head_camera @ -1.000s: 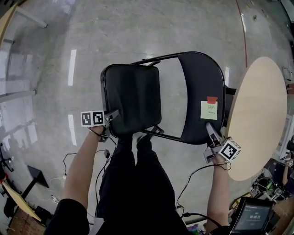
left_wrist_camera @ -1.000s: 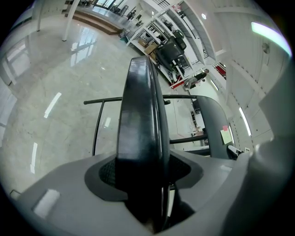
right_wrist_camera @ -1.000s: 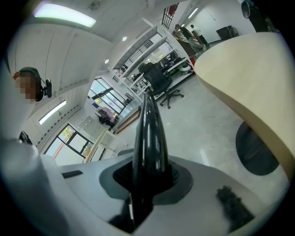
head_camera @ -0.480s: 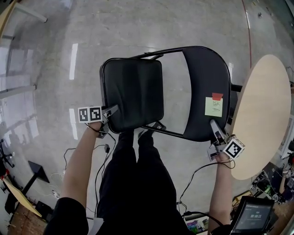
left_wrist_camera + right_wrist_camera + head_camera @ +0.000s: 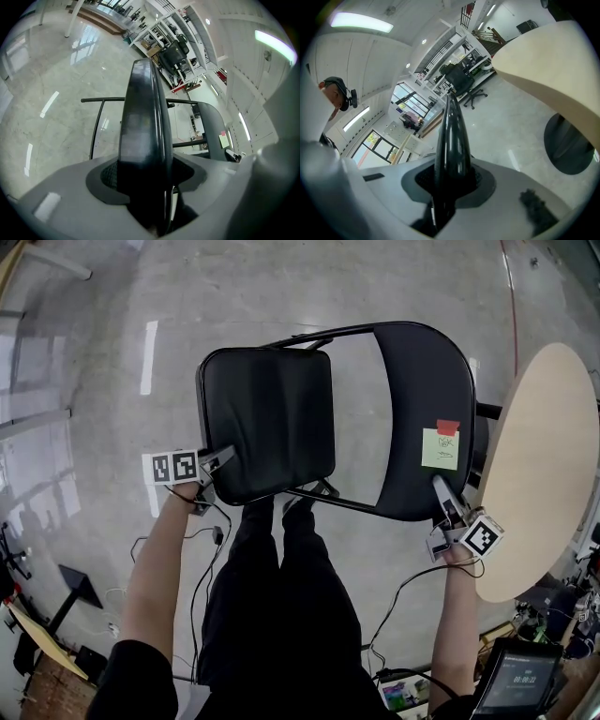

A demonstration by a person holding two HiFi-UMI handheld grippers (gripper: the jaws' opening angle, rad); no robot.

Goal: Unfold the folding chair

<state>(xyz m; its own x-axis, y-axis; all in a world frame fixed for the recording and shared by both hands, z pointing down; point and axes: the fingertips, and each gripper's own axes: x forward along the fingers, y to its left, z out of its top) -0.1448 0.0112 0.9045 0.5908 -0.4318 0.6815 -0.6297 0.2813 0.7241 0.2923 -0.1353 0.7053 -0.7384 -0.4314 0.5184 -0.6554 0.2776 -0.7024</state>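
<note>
A black folding chair stands partly opened in front of the person. Its padded seat (image 5: pixel 267 423) is at the left and its backrest (image 5: pixel 417 418), bearing a yellow sticky note (image 5: pixel 440 448) with red tape, at the right. My left gripper (image 5: pixel 217 462) is shut on the seat's near left corner; the seat's edge (image 5: pixel 143 140) fills the left gripper view between the jaws. On the backrest's lower right edge my right gripper (image 5: pixel 442 498) is shut, and the thin rim (image 5: pixel 451 140) runs up from its jaws.
A round beige table (image 5: pixel 534 474) stands right beside the backrest, its top (image 5: pixel 553 61) and dark base (image 5: pixel 569 145) near my right gripper. The person's legs (image 5: pixel 281 615) are under the chair. Cables (image 5: pixel 211 549) trail on the pale polished floor (image 5: pixel 94 352). A screen (image 5: pixel 516 685) sits bottom right.
The chair and both grippers have shifted slightly up and outward in the head view, mostly with the camera's own motion. Both grips are unchanged.
</note>
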